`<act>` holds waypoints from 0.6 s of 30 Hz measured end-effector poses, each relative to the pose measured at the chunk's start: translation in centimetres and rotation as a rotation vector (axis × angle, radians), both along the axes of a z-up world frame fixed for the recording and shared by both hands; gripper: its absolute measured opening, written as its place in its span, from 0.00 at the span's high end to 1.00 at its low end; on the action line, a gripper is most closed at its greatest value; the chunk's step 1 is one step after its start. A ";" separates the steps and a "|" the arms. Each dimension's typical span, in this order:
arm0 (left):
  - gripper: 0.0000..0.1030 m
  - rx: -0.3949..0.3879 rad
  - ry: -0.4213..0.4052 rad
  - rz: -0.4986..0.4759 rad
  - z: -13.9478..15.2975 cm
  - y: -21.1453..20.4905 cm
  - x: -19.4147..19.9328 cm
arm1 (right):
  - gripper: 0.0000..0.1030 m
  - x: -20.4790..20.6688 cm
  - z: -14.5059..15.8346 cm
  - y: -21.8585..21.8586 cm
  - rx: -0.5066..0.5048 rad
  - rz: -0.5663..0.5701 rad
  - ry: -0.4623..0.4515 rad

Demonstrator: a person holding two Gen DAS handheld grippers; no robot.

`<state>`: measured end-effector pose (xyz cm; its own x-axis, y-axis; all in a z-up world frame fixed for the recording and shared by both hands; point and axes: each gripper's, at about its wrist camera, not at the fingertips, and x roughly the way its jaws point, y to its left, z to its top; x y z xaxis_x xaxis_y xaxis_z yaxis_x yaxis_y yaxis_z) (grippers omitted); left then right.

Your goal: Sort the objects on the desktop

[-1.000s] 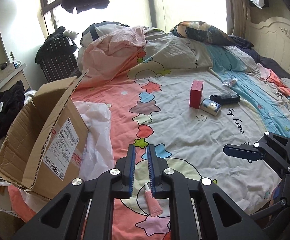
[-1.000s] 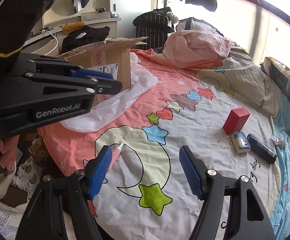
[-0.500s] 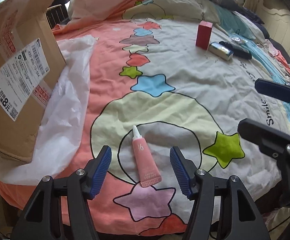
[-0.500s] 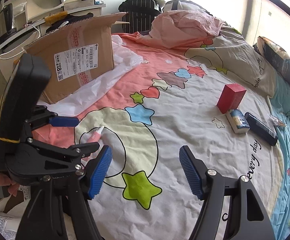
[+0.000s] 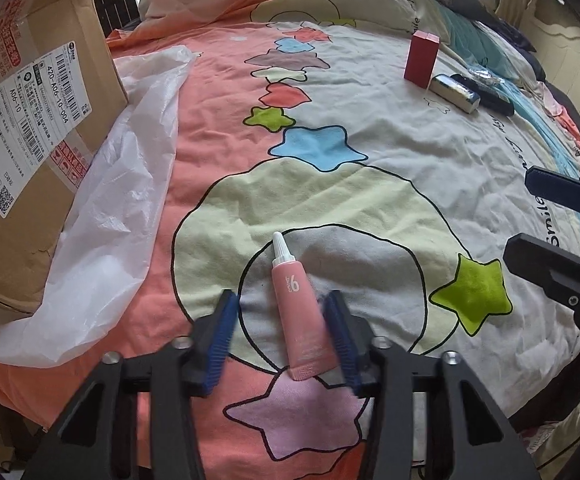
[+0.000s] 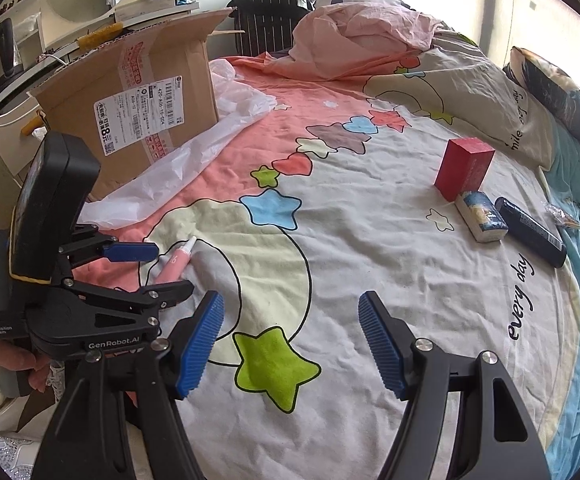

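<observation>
On a bed (image 6: 370,240) spread with a star-print quilt, my left gripper (image 5: 282,336) straddles a pink tube (image 5: 300,312) lying flat near the bed's edge, its blue pads parted, the right one close against the tube, the left apart. My right gripper (image 6: 290,344) hangs spread and empty nearby. An open cardboard box (image 6: 142,112) sits on a white plastic bag (image 5: 110,220); its inside is hidden. Farther off stands a red box (image 6: 464,168).
</observation>
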<state>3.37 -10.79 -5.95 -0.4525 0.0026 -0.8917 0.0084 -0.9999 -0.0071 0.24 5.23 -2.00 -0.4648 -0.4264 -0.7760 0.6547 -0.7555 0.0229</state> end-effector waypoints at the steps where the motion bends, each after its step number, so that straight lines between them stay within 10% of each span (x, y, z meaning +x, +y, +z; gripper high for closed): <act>1: 0.80 -0.005 -0.004 -0.009 0.1 0.1 0.0 | 0.35 0.0 0.0 0.0 0.000 0.000 -0.001; 18: 0.81 -0.077 0.104 -0.069 6.0 1.6 0.0 | 0.35 0.1 -0.4 0.2 -0.018 -0.001 -0.016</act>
